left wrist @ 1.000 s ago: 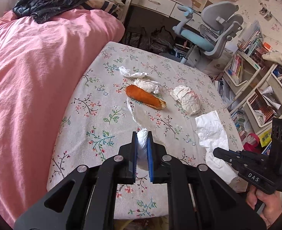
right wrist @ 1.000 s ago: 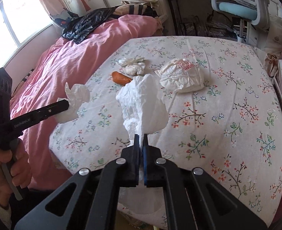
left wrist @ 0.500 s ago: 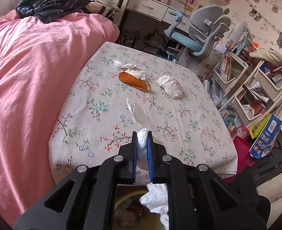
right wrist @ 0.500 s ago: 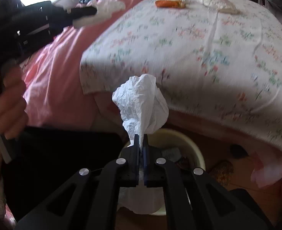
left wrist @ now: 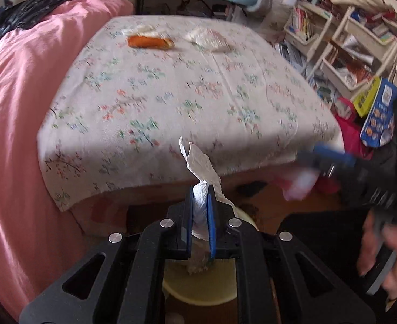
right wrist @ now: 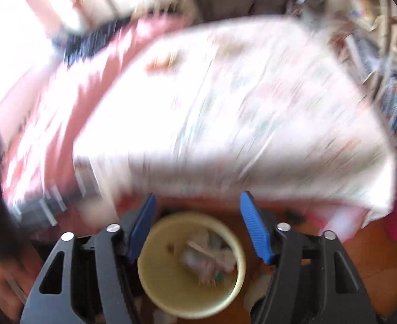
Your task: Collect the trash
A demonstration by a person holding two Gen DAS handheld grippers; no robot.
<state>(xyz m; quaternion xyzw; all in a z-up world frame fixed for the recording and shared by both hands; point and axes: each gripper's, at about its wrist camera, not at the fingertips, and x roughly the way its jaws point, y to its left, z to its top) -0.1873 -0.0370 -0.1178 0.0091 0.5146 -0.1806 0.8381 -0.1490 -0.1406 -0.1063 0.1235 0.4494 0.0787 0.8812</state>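
Left wrist: tissue [left wrist: 201, 178] apparently between left gripper [left wrist: 200, 210] jaws

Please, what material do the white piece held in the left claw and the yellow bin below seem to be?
The white piece looks like thin tissue paper: matte, crumpled, with a torn, curling edge. The yellow bin is probably plastic: smooth, evenly pale yellow, with a thin round rim. The blur leaves that open.

- Your right gripper [right wrist: 198, 226] has just been opening, and nothing sits between its jaws; the yellow bin [right wrist: 191, 266] gapes unobstructed right below.
- Your left gripper [left wrist: 200, 216] pinches a white tissue [left wrist: 202, 181] near the bin's rim.
- The floral tablecloth [left wrist: 171, 91] edge overhangs just beyond the bin.
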